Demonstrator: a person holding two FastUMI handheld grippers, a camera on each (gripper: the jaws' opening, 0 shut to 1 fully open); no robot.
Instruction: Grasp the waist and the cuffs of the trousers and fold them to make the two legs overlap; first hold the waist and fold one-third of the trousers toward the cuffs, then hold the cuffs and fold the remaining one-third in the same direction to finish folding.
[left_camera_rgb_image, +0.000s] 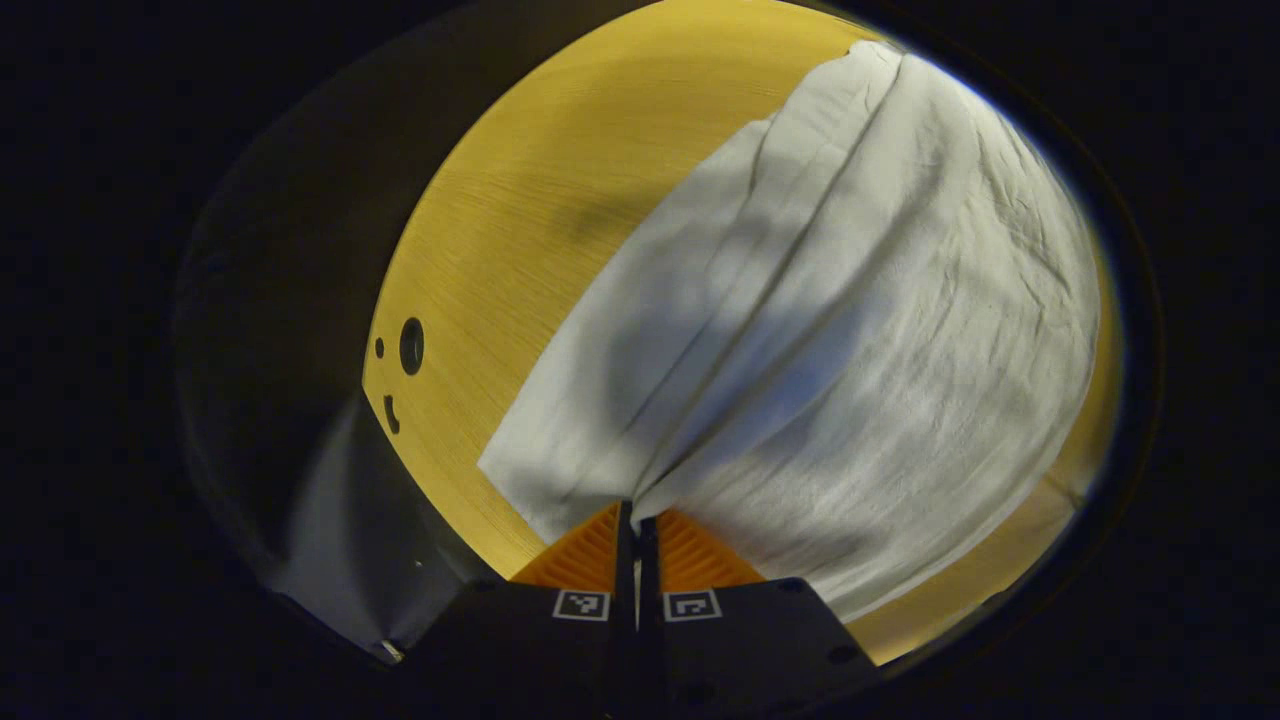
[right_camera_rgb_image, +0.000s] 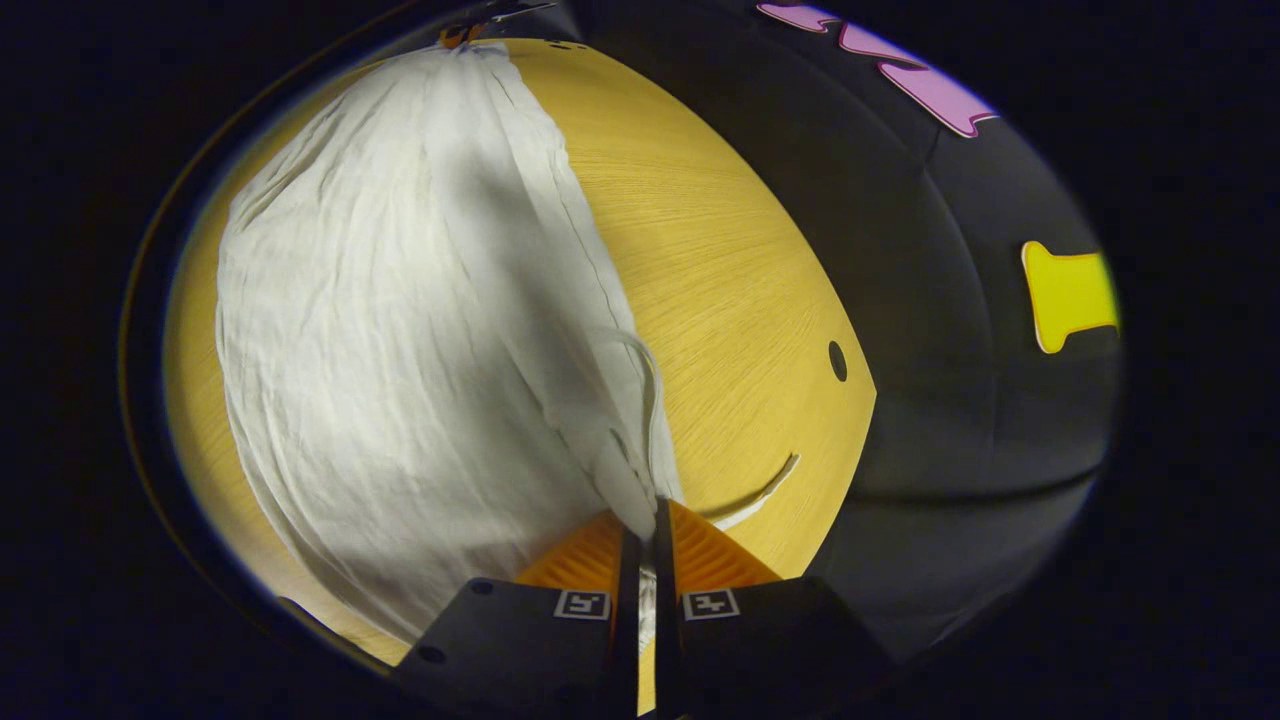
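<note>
Pinching white trousers (left_camera_rgb_image: 800, 300) over the table (left_camera_rgb_image: 520, 200), both grippers clamped.

One pair of trousers (left_camera_rgb_image: 820, 330) is lying on one table (left_camera_rgb_image: 520, 200). Two grippers are pinching it: the left gripper (left_camera_rgb_image: 636, 520) and the right gripper (right_camera_rgb_image: 648, 520). One drawstring (right_camera_rgb_image: 760, 492) is trailing onto the wood.
</note>
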